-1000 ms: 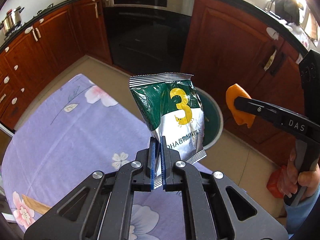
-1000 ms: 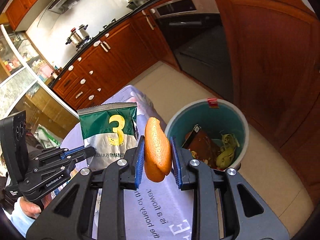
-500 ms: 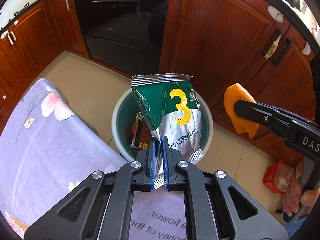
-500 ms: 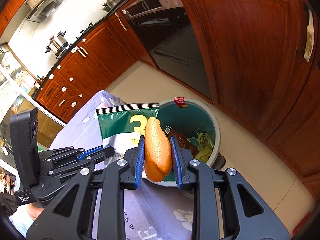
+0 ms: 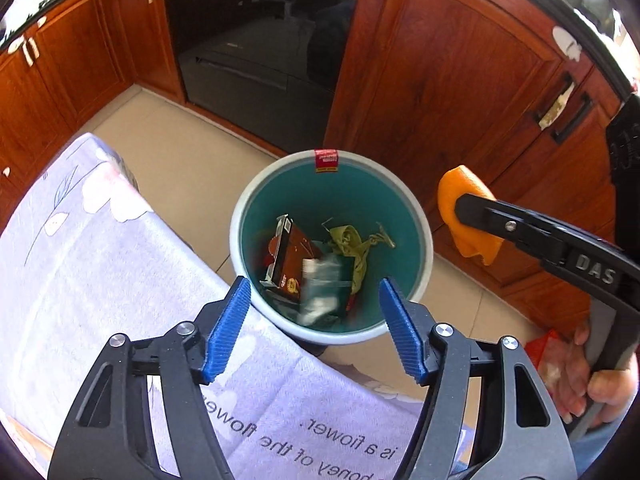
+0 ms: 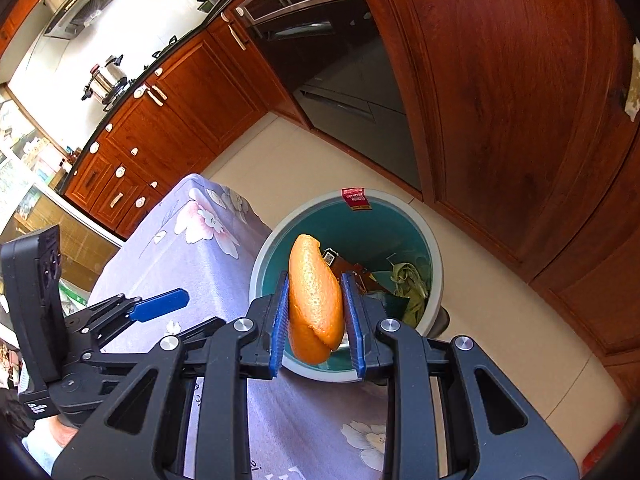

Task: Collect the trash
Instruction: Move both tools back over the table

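A round teal trash bin [image 5: 240, 216] with a white rim stands on the floor by the table edge; it also shows in the right wrist view [image 6: 434, 248]. My left gripper [image 5: 314, 318] is open and empty above the bin's near rim. The green and silver snack packet [image 5: 324, 286] is blurred inside the bin among a brown box [image 5: 290, 258] and green scraps. My right gripper [image 6: 318, 310] is shut on an orange peel [image 6: 316, 300], held upright over the bin's near left rim. The peel shows in the left wrist view [image 5: 466, 216] right of the bin.
A table with a purple flowered cloth [image 5: 88, 264] lies under both grippers. Dark red wooden cabinets [image 5: 448, 92] and a black oven [image 5: 260, 40] stand behind the bin. A red packet [image 5: 550, 356] lies on the tiled floor at the right.
My left gripper has opened and let go of the snack packet, which has dropped into the bin. My right gripper has moved closer over the bin with the peel.
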`<state>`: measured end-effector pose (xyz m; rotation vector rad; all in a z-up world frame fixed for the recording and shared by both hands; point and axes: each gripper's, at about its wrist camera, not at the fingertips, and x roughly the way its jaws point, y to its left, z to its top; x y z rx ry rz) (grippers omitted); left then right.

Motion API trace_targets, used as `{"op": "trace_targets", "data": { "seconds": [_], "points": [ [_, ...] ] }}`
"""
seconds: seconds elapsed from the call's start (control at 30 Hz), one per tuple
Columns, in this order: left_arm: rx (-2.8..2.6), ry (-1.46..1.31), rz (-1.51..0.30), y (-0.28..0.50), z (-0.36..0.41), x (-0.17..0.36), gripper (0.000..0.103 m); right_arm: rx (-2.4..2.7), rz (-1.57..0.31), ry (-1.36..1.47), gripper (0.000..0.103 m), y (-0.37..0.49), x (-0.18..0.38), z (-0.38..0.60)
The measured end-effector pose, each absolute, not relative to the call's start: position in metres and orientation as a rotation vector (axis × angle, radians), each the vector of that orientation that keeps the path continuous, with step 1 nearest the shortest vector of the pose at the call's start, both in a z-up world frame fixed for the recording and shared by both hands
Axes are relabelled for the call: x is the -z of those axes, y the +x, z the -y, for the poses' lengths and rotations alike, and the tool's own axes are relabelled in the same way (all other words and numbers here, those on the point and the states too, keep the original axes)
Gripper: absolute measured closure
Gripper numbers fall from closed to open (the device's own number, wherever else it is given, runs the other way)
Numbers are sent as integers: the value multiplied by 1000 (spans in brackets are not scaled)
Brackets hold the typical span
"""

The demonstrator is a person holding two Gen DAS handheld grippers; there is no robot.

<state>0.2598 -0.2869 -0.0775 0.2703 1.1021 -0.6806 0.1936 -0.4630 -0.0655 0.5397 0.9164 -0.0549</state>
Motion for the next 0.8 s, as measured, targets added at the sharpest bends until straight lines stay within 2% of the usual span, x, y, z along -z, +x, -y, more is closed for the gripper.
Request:
{"op": "trace_targets", "data": {
  "seconds": [0.17,0.2,0.27,0.3,0.33,0.4,0.5,0.8],
  "points": [
    [675,246,-1097,258,279,72,27,51,-936,524,77,203,69,456],
    [674,242,-1095,257,276,70,26,52,-941,522,74,205,71,454],
    [671,236,-1088,255,272,69,22,49,-951,535,62,209,74,452],
    [669,234,-1084,254,270,68,20,48,-949,542,41,210,74,450],
    [666,233,-1080,253,267,67,17,51,-941,541,30,210,73,449],
    [662,225,-1079,252,263,67,14,50,-942,536,27,212,73,445],
    [660,208,-1080,249,258,62,8,56,-961,548,15,213,74,442],
    [655,190,-1089,242,242,58,4,83,-1007,546,15,210,75,432]
  ]
}}
